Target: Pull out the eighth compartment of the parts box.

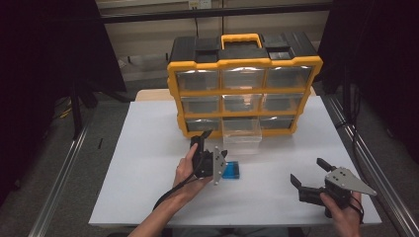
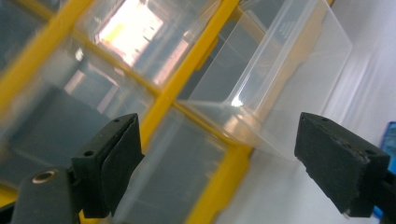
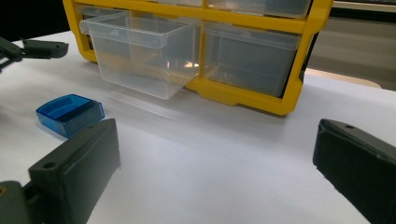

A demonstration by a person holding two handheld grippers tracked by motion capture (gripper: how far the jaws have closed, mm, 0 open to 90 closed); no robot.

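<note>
A yellow and black drawer cabinet (image 1: 243, 63) stands at the back of the white board. Its bottom middle clear drawer (image 1: 241, 134) is pulled out toward me and looks empty. A small blue translucent box (image 1: 231, 170) lies on the board in front of that drawer. My left gripper (image 1: 200, 139) hovers just left of the blue box, tilted toward the cabinet, open with nothing between its pads. The left gripper view looks past the open gripper (image 2: 226, 161) at the drawer (image 2: 280, 70) and cabinet frame (image 2: 205, 51). My right gripper (image 1: 307, 171) rests open at the near right, apart from everything.
The white board (image 1: 148, 173) has bare room on its left and between the two grippers. In the right gripper view the blue box (image 3: 70, 113) lies left of the open gripper (image 3: 215, 172), with the drawer (image 3: 140, 51) beyond. Metal rails run along both sides of the table.
</note>
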